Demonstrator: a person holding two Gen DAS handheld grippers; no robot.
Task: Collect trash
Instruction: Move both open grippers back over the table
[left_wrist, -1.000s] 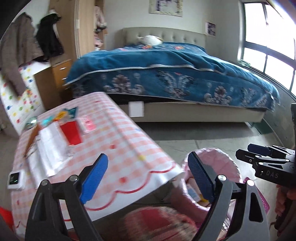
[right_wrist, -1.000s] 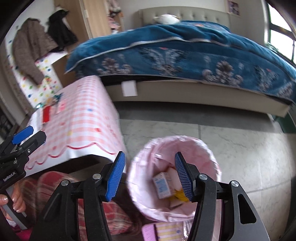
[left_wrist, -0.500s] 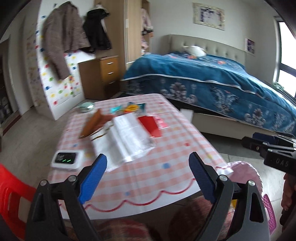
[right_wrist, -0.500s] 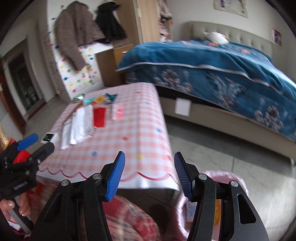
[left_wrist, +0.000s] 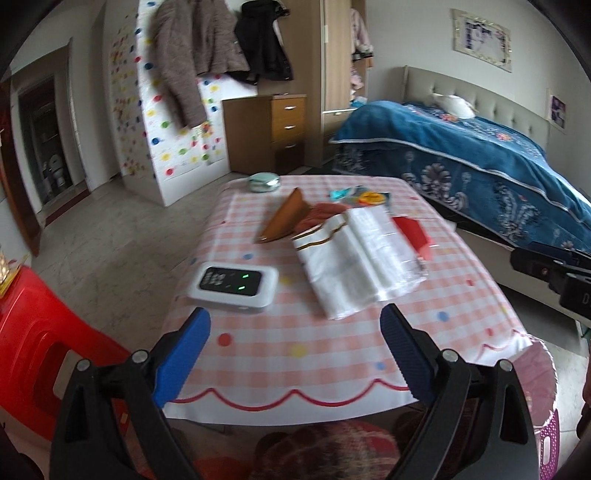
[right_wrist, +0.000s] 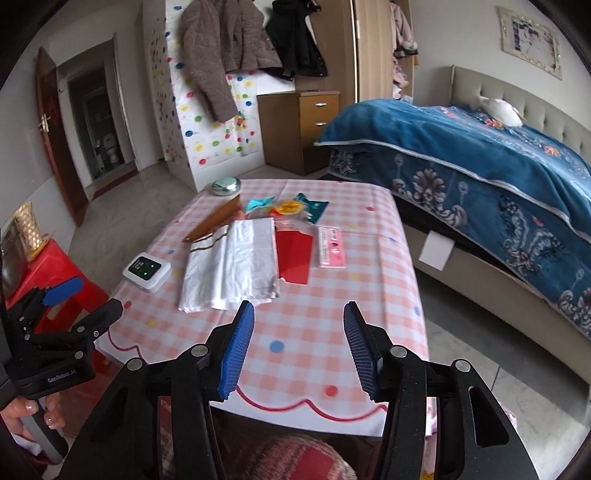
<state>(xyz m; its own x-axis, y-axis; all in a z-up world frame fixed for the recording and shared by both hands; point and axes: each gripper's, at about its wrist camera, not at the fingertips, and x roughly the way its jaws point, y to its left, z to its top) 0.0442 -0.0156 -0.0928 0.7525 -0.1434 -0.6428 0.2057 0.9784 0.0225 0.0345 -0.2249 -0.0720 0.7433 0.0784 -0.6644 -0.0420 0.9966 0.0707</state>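
Both hand-held grippers hover above the near edge of a table covered with a pink checked cloth (right_wrist: 325, 325). The left gripper (left_wrist: 295, 354) has its blue pads wide apart with nothing between them. The right gripper (right_wrist: 299, 347) has its jaws partly apart, having just been closing a little, and is likewise empty. The trash lies on the far half of the table: a white plastic bag (right_wrist: 232, 266) at the centre, a red packet (right_wrist: 295, 254) touching its right edge, a pink packet (right_wrist: 332, 245) just beside that, and colourful wrappers (right_wrist: 291, 208) behind. A white device with green lights (left_wrist: 232, 284) lies left of the bag. A pink-lined bin (left_wrist: 539, 387) stands at the table's near right corner.
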